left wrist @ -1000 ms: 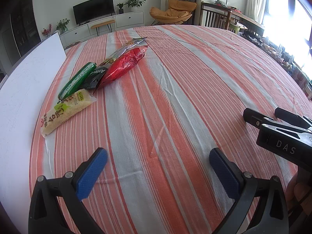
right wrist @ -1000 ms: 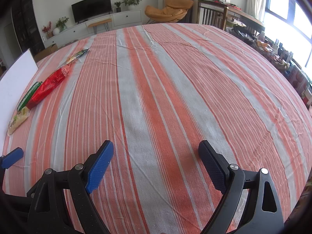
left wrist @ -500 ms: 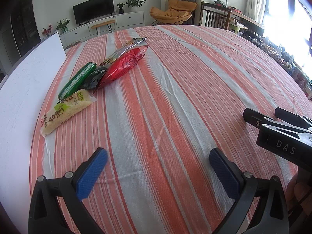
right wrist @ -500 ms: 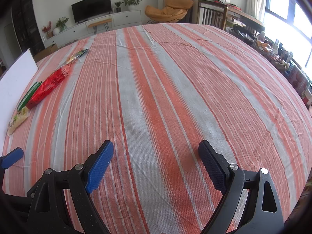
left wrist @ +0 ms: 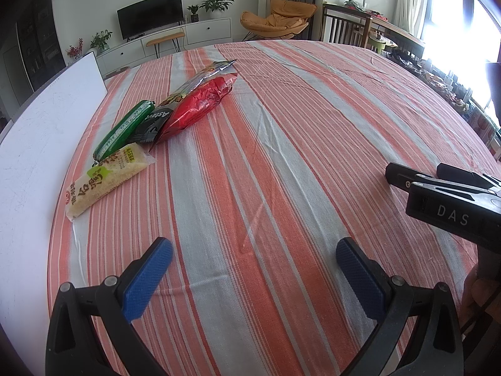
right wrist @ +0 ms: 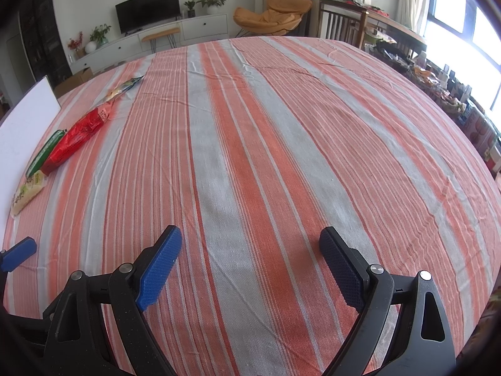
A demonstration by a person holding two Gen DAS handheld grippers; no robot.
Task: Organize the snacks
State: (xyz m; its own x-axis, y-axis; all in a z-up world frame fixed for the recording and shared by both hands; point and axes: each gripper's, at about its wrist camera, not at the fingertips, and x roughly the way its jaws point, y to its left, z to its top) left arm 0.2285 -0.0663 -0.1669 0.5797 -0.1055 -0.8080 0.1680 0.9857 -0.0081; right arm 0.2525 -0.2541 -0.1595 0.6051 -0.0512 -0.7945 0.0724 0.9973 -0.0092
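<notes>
Currently, per both wrist views:
Surface: counter (left wrist: pixel 281 163) w/ orange, grey and white striped cloth; creases visible near centre.
L hand-held gripper (left wrist: pixel 253 269): jaws wide apart, blue pads, nothing between them; poised over bare cloth at near edge of counter, angled down.
R hand-held gripper (right wrist: pixel 250 258): jaws wide apart, blue pads, nothing between them; over bare cloth, angled down. In left wrist view its black body w/ "DAS" lettering shows at right edge.
Snack group: left part of counter, well apart from both grippers, lying in a rough row running away from camera.
Item 1: pale yellow packet (left wrist: pixel 108 178) w/ red and green print, nearest; lies flat, diagonal.
Item 2: green packet (left wrist: pixel 123 130), long and narrow, just behind item 1; its near end touches or overlaps it.
Item 3: dark packet (left wrist: pixel 153 122) marked "Astick", between green packet and red bag; partly under red bag.
Item 4: red bag (left wrist: pixel 198 106), shiny, crumpled, lies over dark packet edge.
Item 5: silver-edged foil bag (left wrist: pixel 209 73), furthest; touches red bag top.
White board (left wrist: pixel 34 144): along left side of counter, beside snacks.
Background: TV, white sideboard, potted plants, orange chair, window at right.
</notes>
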